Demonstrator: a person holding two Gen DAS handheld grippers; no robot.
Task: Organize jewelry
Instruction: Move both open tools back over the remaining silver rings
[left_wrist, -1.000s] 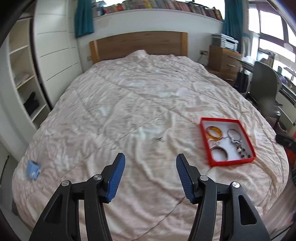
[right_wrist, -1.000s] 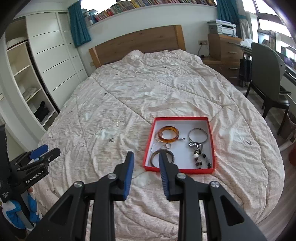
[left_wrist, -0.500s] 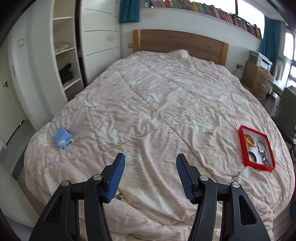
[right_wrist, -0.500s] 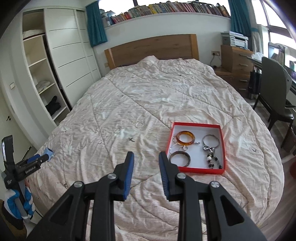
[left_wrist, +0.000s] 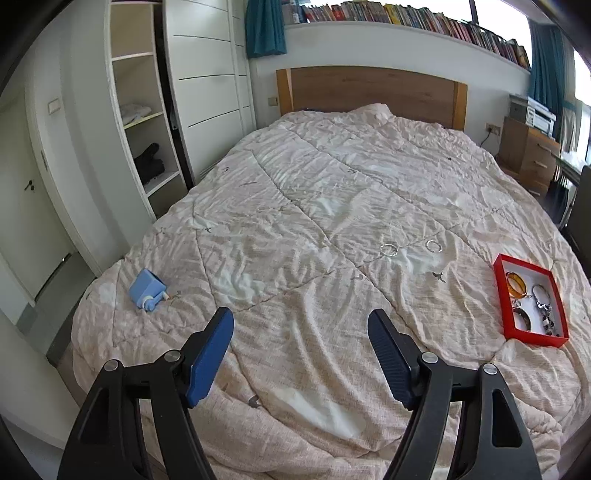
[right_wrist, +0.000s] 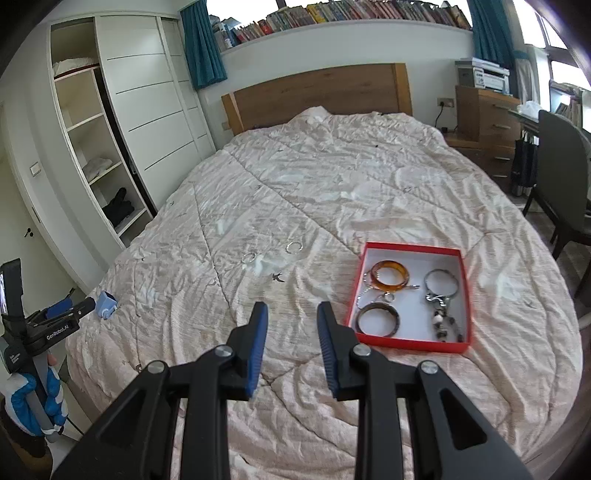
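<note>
Plainly, much of the jewelry is too small to read: in the red tray (right_wrist: 466, 295) on the quilt (right_wrist: 332, 192) an amber bangle (right_wrist: 390, 275) and a dark bangle (right_wrist: 378, 319) are clear, but the keyring with beads (right_wrist: 441, 295) ends in a blurred dark cluster, and a thin chain beside the amber bangle is hard to follow. Two silver rings (right_wrist: 271, 253) lie loose on the quilt, well apart from the tray — from the left wrist they show only as faint circles.

The left gripper (left_wrist: 301, 339) hangs over bare quilt, its jaws opening and already wide, nothing between them. The right gripper (right_wrist: 290, 321) stands with a narrow gap, also empty, just beside the tray's near-left corner.

A small blue box (left_wrist: 147, 290) sits near the bed's left edge; what it is cannot be told. From the right wrist, the other gripper's body reads "GenRobot.AI" in white letters, held by a gloved hand (right_wrist: 35, 402) partly cut off by the frame. Book spines on the shelf (right_wrist: 332, 14) are illegible.
</note>
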